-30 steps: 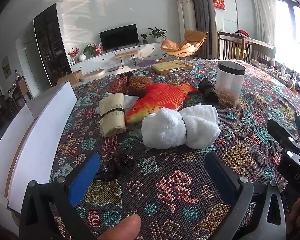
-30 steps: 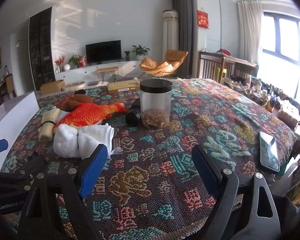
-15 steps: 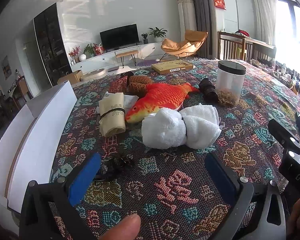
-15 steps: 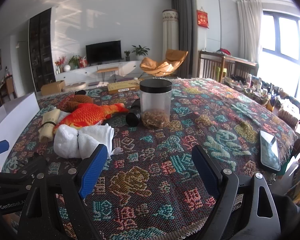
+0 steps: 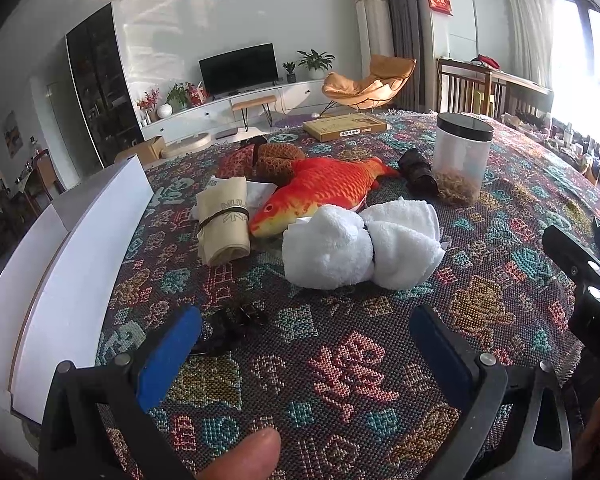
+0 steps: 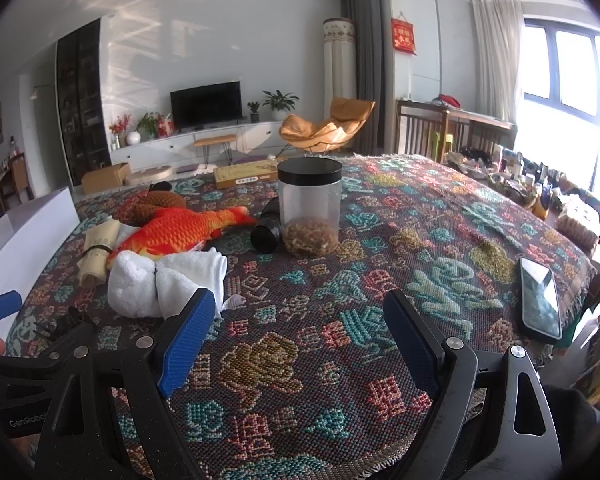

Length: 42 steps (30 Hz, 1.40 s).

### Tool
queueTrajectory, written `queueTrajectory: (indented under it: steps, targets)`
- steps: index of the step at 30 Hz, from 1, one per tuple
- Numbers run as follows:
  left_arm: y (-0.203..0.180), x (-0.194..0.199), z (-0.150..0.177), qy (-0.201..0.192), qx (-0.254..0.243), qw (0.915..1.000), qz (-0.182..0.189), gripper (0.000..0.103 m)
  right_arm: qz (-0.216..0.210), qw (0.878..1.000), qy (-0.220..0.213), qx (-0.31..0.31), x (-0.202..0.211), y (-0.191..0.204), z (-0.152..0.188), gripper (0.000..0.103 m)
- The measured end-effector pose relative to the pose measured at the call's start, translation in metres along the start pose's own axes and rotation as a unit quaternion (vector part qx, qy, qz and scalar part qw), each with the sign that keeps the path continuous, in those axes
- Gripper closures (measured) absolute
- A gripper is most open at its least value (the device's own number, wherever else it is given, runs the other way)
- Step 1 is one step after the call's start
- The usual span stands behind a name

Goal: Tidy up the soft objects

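A white rolled towel [image 5: 360, 248] [image 6: 164, 282] tied in the middle lies on the patterned tablecloth [image 5: 340, 360]. Behind it rests an orange plush fish [image 5: 320, 194] [image 6: 180, 230], with a brown knitted toy [image 5: 274, 158] [image 6: 156, 202] further back. A beige rolled cloth [image 5: 222, 218] [image 6: 96, 246] with a band lies left of the fish. My left gripper [image 5: 304, 344] is open near the table's front edge, short of the towel. My right gripper [image 6: 300, 326] is open too, to the right of the towel, nothing between its fingers.
A white open box [image 5: 60, 264] stands at the table's left edge. A clear jar with a black lid [image 5: 462, 158] [image 6: 310, 208], a black cylinder [image 5: 418, 170] [image 6: 266, 230], a small dark clip [image 5: 230, 324], a flat cardboard box [image 5: 350, 126] and a phone [image 6: 540, 296] lie on the table.
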State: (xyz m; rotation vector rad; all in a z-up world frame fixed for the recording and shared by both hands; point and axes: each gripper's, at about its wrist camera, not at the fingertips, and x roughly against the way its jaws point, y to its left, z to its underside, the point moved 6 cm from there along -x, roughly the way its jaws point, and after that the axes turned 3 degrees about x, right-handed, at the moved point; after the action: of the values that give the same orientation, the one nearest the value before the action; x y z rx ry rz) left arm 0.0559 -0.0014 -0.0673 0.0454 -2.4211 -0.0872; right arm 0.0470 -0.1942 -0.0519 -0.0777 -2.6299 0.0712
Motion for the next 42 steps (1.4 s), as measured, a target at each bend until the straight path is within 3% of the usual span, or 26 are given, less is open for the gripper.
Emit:
queueTrajectory:
  steps: [28, 42]
  targets:
    - [0.0, -0.009, 0.01, 0.017, 0.001, 0.9999, -0.002, 0.0, -0.002, 1.0, 0.002, -0.003, 0.0, -0.002, 0.0, 0.015]
    - [0.017, -0.047, 0.046, 0.108, 0.042, 0.9932, 0.015, 0.0, -0.004, 1.0, 0.005, -0.009, 0.0, 0.004, 0.0, 0.015]
